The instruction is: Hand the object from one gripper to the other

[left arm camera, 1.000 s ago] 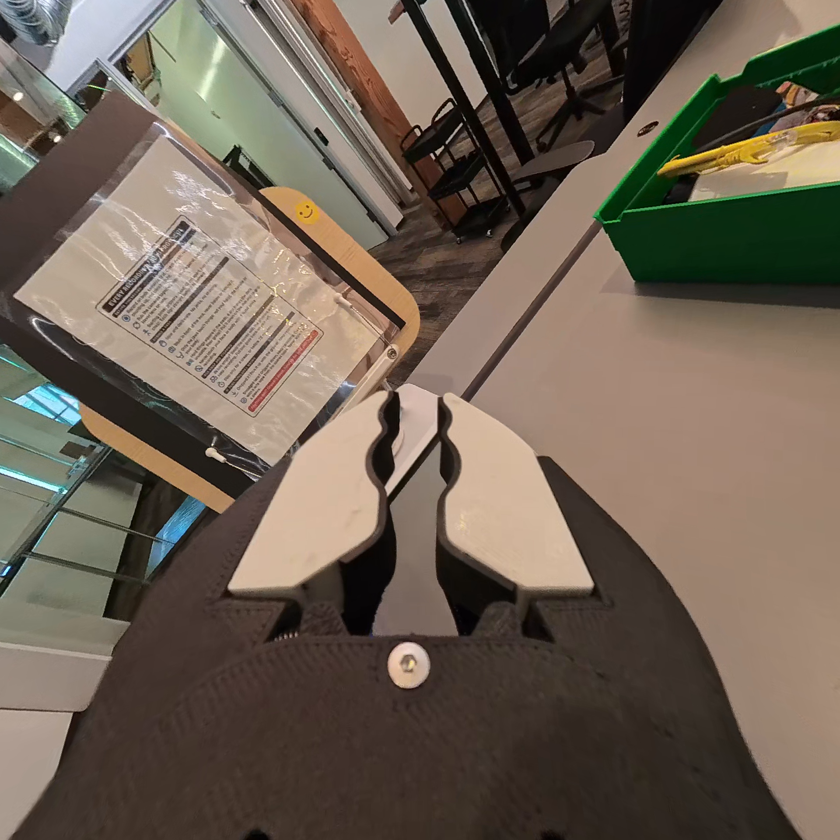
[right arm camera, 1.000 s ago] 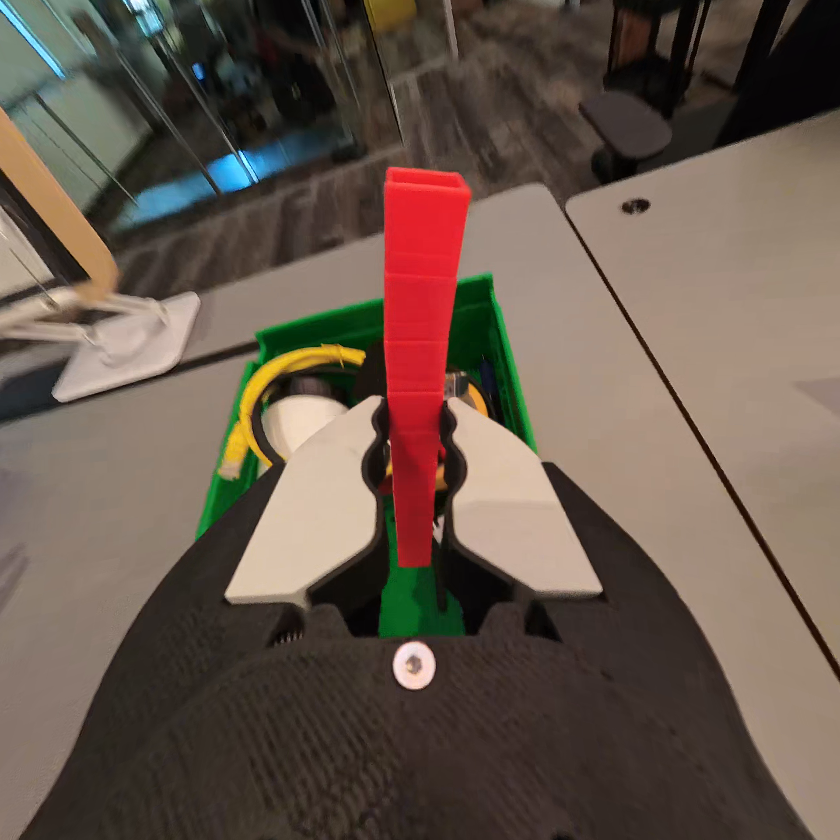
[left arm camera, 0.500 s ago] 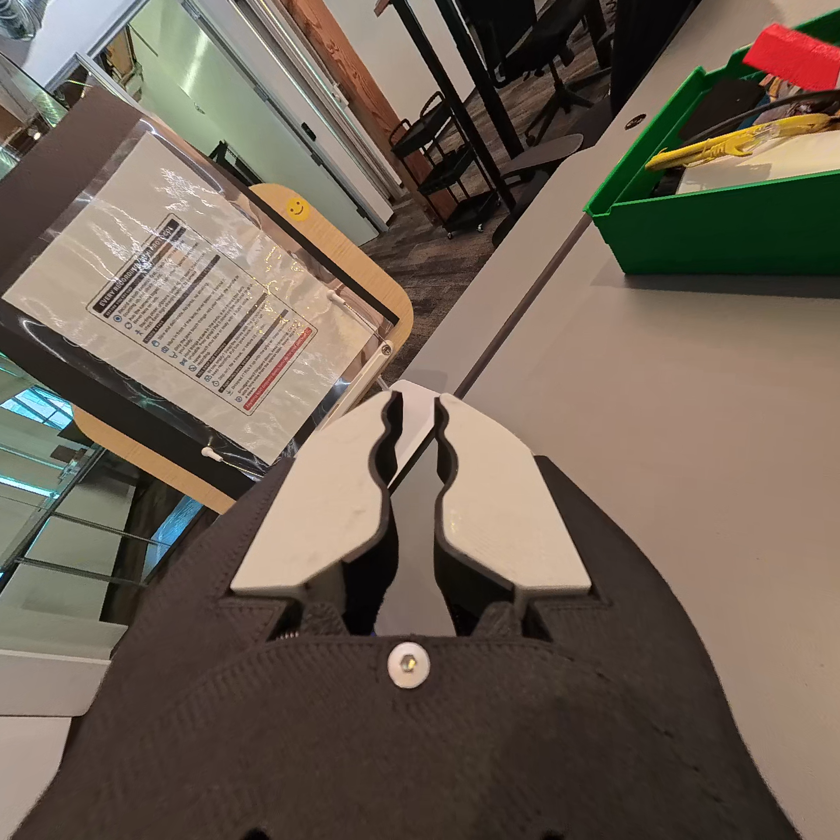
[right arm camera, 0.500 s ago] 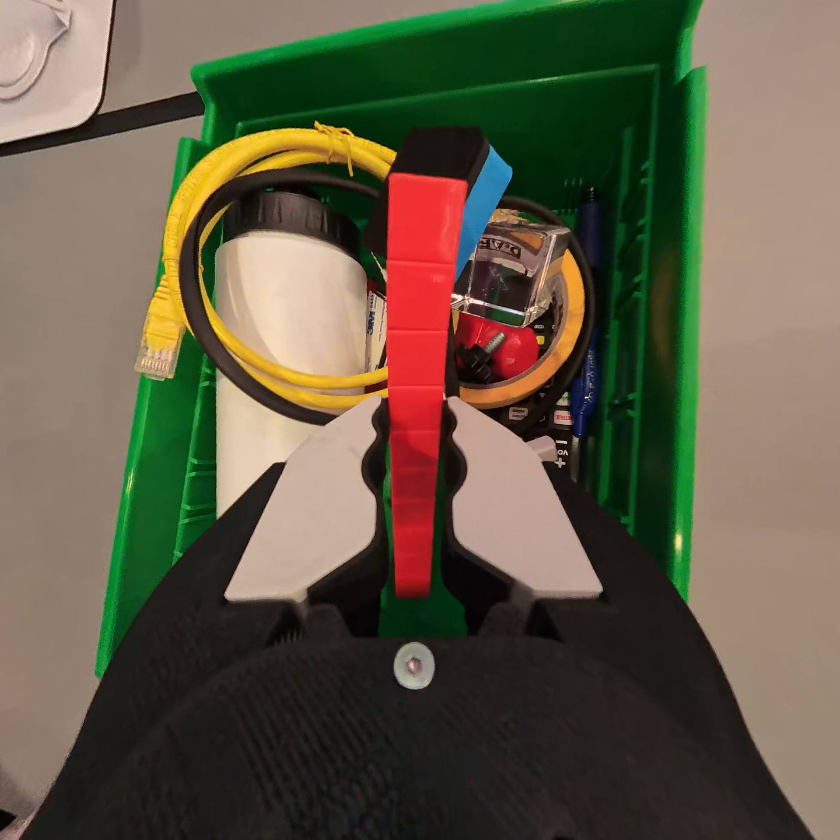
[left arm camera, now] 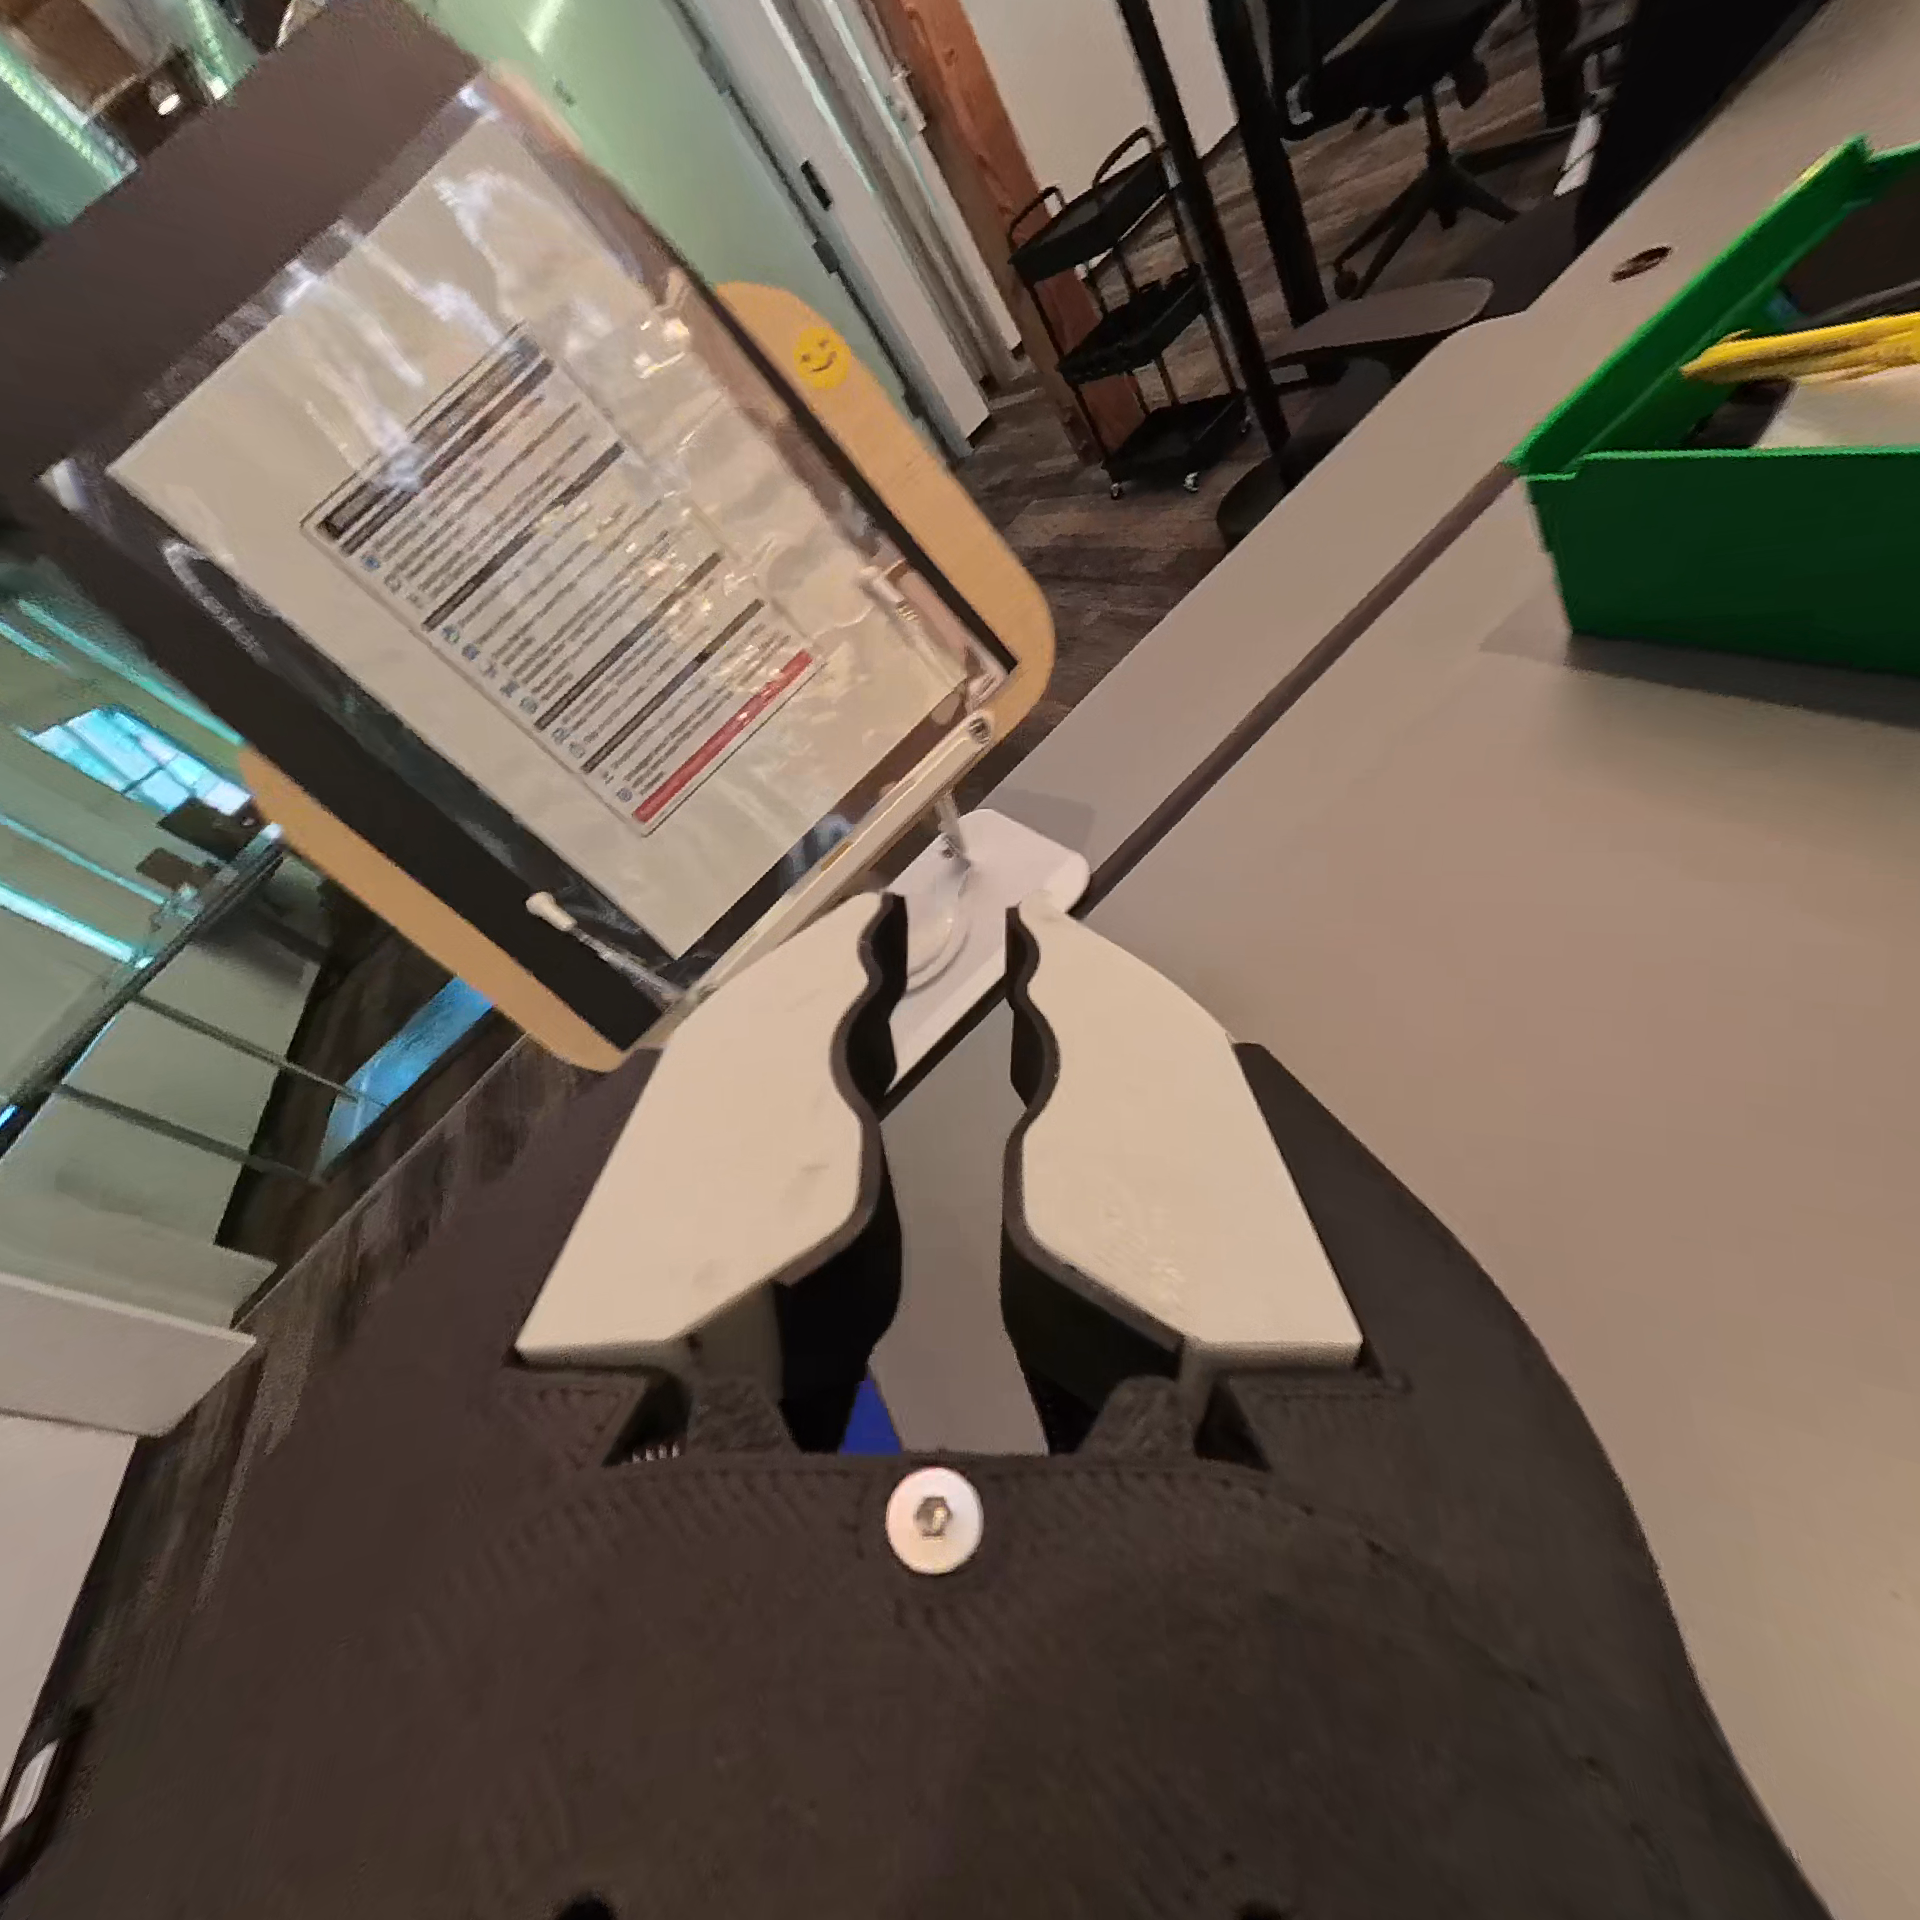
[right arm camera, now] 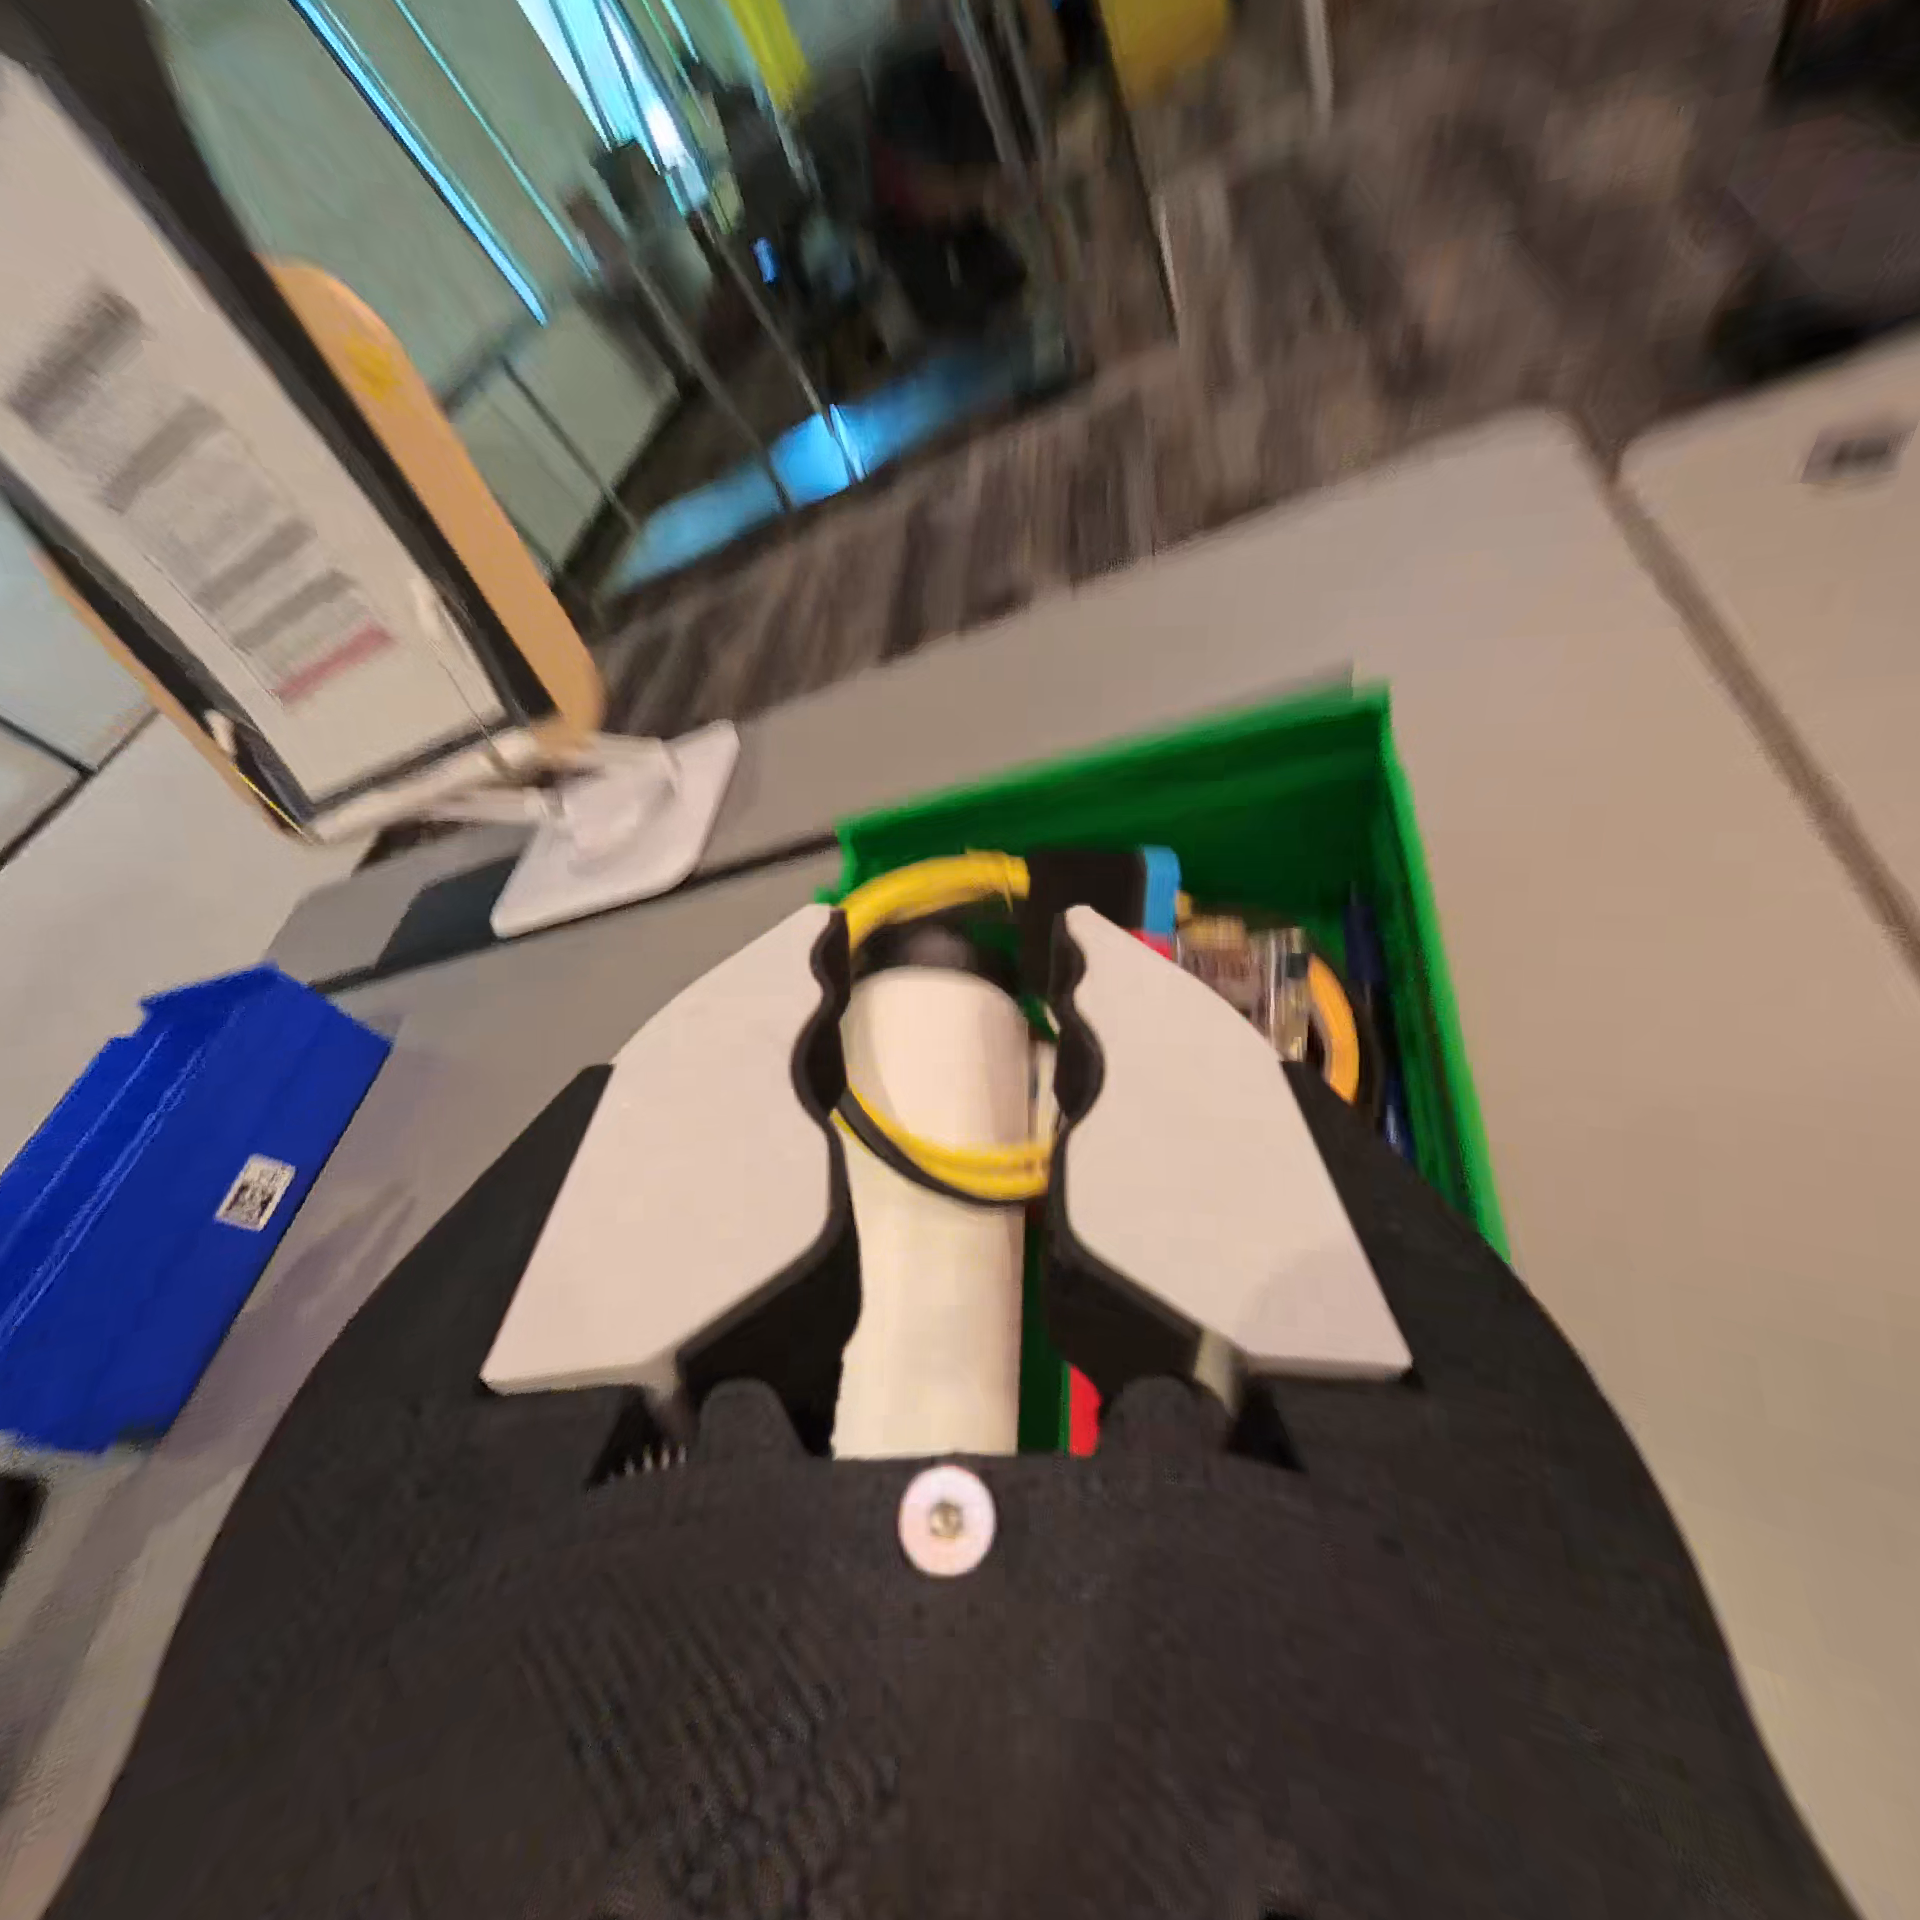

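Right tool (right arm camera: 951, 935) gapes wide, empty, over the green plastic bin (right arm camera: 1423, 935); left tool (left arm camera: 948, 920) is narrowly parted above the grey surface (left arm camera: 1558, 1039).

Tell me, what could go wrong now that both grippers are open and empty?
1. The right gripper hovers open above the crowded green bin. Reaching down, it might snag the yellow cable looped around the white bottle.
2. A red piece barely peeks out at the near end, so it may be hard to find.
3. The left gripper points at the sign stand and could bump it.
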